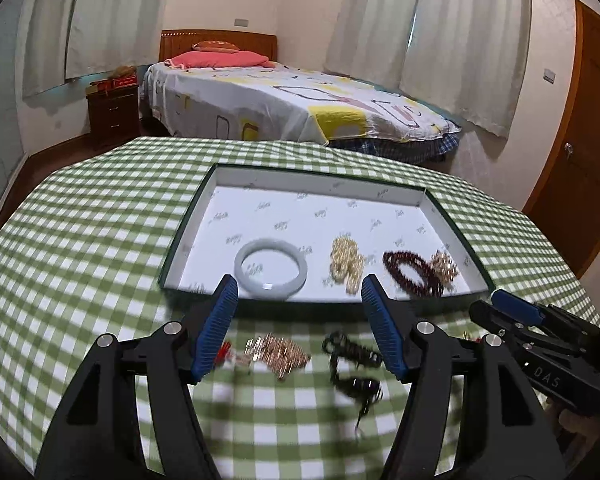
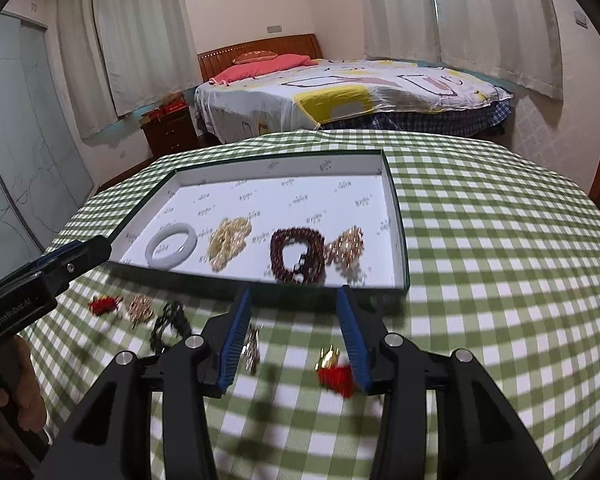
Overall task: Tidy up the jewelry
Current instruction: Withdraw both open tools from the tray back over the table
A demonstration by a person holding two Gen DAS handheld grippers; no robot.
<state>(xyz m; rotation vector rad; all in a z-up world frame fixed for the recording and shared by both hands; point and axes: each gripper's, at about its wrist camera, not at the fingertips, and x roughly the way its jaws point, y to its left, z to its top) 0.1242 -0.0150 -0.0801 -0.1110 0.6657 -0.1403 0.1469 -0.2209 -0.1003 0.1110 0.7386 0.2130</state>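
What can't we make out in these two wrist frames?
- Black piece on the cloth, left wrist view: motion blur, type unclear.
- Silvery piece, right wrist view: partly behind a blue pad, blurred.
- Red tassel piece, right wrist view: blurred, edge hidden by the other pad.
- Printed marks on the tray lining, both views: too small to read.

walls: plain cream-white, with a pale frosted panel [image 2: 16,128] at the left
windows: covered by long white curtains [image 1: 460,40] on two walls, daylight glowing through (a bright slit shows between two panels)
bed [image 1: 292,104]: wooden headboard, patterned white, yellow and grey sheet, blue plaid skirt below, pink pillow [image 1: 216,59] near the head
nightstand [image 1: 112,110]: dark wood with drawers, just beside the bed, red items on top
door [image 1: 580,152]: orange-brown wood, at the right
floor: dark brown wood along the wall
table [image 1: 80,220]: green-and-white checked cloth
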